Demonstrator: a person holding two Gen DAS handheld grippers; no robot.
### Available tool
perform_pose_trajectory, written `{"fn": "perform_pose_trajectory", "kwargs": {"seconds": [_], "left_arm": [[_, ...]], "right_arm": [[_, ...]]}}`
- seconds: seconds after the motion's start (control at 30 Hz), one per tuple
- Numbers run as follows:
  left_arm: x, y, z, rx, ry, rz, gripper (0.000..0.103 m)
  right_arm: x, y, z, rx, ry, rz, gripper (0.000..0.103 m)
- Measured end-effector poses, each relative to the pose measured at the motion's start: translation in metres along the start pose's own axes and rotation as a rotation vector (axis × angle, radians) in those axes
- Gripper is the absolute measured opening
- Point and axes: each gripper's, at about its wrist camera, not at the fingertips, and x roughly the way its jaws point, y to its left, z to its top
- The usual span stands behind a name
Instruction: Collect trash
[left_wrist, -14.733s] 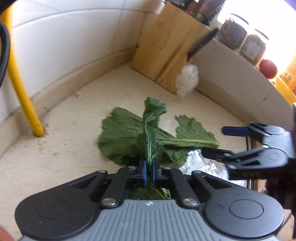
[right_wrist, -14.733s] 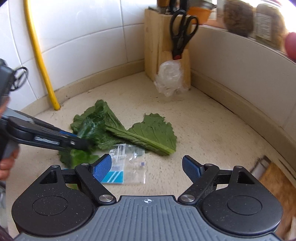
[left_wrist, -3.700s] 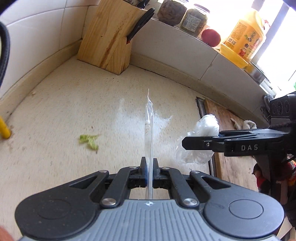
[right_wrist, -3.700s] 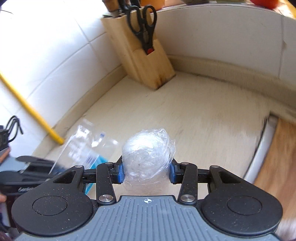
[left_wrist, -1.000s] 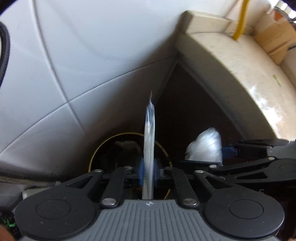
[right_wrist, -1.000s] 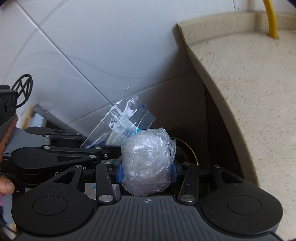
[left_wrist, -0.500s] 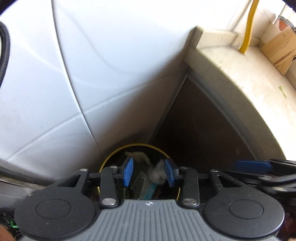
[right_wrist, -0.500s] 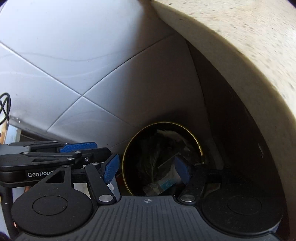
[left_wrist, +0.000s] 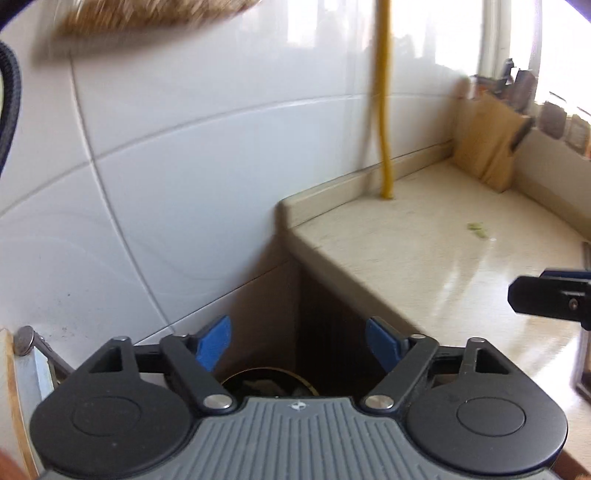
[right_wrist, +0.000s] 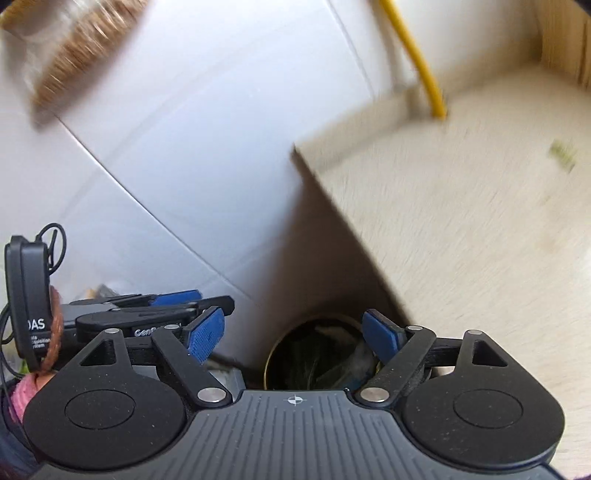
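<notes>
My left gripper (left_wrist: 299, 343) hangs above the floor gap beside the counter; its jaws are opening and nothing is between the blue pads. My right gripper (right_wrist: 293, 338) is also opening and empty, right over the round dark bin (right_wrist: 271, 354). The bin holds leaves and plastic trash (right_wrist: 332, 360). In the left wrist view only the bin's rim (left_wrist: 306, 382) peeks out under the gripper. A small green scrap (left_wrist: 478, 229) (right_wrist: 563, 153) lies on the beige countertop (left_wrist: 424, 266). The left gripper (right_wrist: 155, 314) shows at the left of the right wrist view.
White tiled wall (left_wrist: 166, 166) stands behind the bin. A yellow pipe (left_wrist: 384, 110) rises from the counter's back edge, with a wooden knife block (left_wrist: 487, 144) further right. A bristly brush (right_wrist: 74, 55) hangs high on the wall. A pink sleeve (right_wrist: 20, 398) shows at lower left.
Both grippers let go of the plastic bag and the plastic ball over the bin, widened their jaws, then rose and tilted up, so the countertop came into view.
</notes>
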Motion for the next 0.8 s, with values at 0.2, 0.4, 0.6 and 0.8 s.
{"fn": "perform_pose_trajectory", "kwargs": {"seconds": [0.2,0.4,0.6,0.8], "left_arm": [[-0.025,-0.051,-0.019,0.009,-0.016,0.016,0.088],[-0.041,-0.088,-0.033,0.019,-0.004,0.008,0.088],[-0.053,-0.109,-0.037,0.006,0.011,-0.025,0.093],[-0.059,-0.122,-0.04,0.014,0.009,-0.02,0.094]], "right_arm": [[-0.075,-0.004,-0.009,-0.115,-0.155,-0.108,0.098],[-0.123,-0.019,-0.038,-0.168,-0.204,-0.196,0.103],[-0.159,-0.043,-0.064,-0.116,-0.221,-0.218,0.103],[-0.182,-0.051,-0.078,-0.105,-0.245,-0.233,0.103]]}}
